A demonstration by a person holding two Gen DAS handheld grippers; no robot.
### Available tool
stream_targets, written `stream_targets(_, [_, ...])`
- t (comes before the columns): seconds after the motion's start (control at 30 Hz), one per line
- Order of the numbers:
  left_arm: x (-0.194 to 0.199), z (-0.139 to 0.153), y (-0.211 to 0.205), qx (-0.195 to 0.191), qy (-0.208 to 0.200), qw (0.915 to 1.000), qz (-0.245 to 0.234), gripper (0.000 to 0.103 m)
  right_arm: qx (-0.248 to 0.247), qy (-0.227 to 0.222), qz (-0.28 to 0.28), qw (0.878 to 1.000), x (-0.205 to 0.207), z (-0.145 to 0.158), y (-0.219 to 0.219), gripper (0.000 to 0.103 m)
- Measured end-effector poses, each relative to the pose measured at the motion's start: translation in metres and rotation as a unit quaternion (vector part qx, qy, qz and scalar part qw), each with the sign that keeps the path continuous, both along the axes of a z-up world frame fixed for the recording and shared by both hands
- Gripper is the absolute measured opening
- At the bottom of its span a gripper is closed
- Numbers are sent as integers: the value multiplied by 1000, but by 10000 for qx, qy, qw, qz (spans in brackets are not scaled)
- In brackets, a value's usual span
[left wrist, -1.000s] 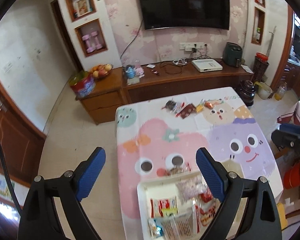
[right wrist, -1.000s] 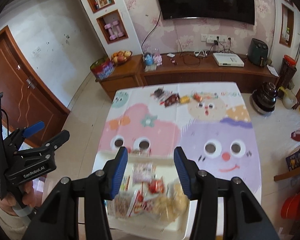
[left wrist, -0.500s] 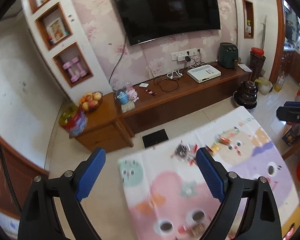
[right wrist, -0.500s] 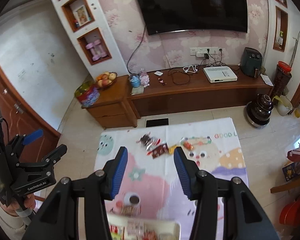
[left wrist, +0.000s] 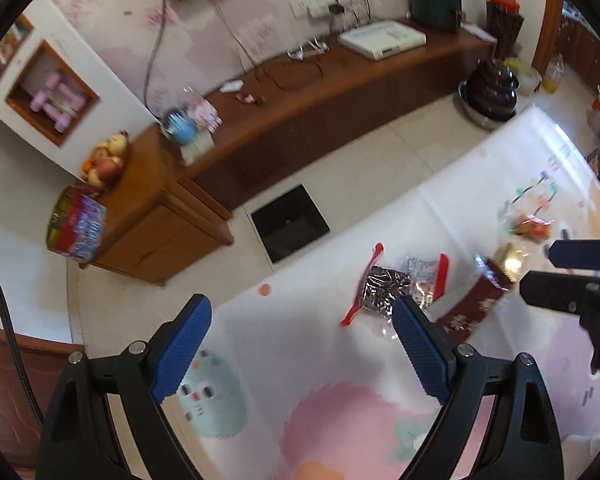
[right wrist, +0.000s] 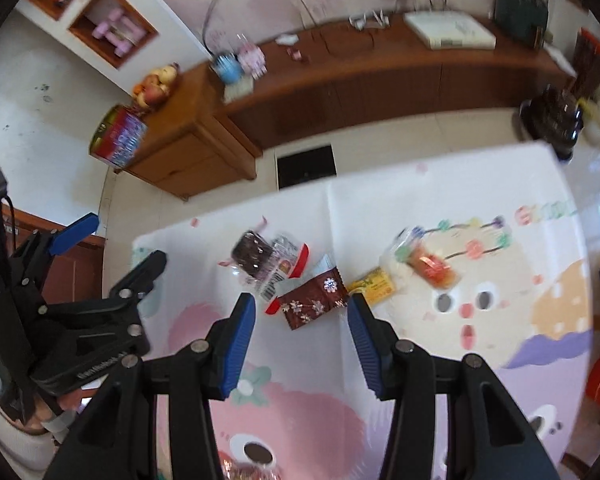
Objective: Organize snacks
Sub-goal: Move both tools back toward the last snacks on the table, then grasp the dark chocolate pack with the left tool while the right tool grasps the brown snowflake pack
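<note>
Cartoon-printed tablecloth [right wrist: 440,200] carries about 5 loose snack packets [right wrist: 312,300] at its far end, none gathered yet. Right gripper [right wrist: 302,340] and left gripper [left wrist: 300,352] hover near them, fingers spread, empty.

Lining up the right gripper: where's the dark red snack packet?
Right wrist view: dark red packet lies on the tablecloth, just ahead between the open fingers, beside the yellow packet.

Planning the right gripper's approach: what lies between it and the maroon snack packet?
Only bare tablecloth, in the right wrist view, separates the open right gripper from the maroon packet.
</note>
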State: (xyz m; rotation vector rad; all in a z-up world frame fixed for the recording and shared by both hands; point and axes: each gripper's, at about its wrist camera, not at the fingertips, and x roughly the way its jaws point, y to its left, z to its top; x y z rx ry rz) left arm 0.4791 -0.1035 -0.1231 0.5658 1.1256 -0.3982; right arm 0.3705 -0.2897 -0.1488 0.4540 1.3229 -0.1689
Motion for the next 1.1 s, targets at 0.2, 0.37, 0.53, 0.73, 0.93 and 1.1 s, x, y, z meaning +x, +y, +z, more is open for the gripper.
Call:
stream_targets(0.2, [8,-51,-21,-4,282,9995,-106,91,93,42,-115,9999,13,-42,-2,49])
stream_targets(0.37, [6,-76,-37,155,292,9987,-386,91,113,235,51,9996,23,-68,-5,48])
stream_targets(0.53, [7,-89,-43,141,365,9981,-469,91,211,358,172,9990,21,-80,-11,47])
stream_targets(0.73, [12,-97,-37,-339,641,9962,-478,72,378,349,304,9982,12,-82,-19,45])
stream_targets(0.93, [2,-94,-31,-489,662,9944,-662,39,305,465,267,9981,18,-84,-9,46])
stream_targets(1.1, [-10,-93,-6,-620,739,9948,-336,38,-114,566,740,9956,17,-83,16,38])
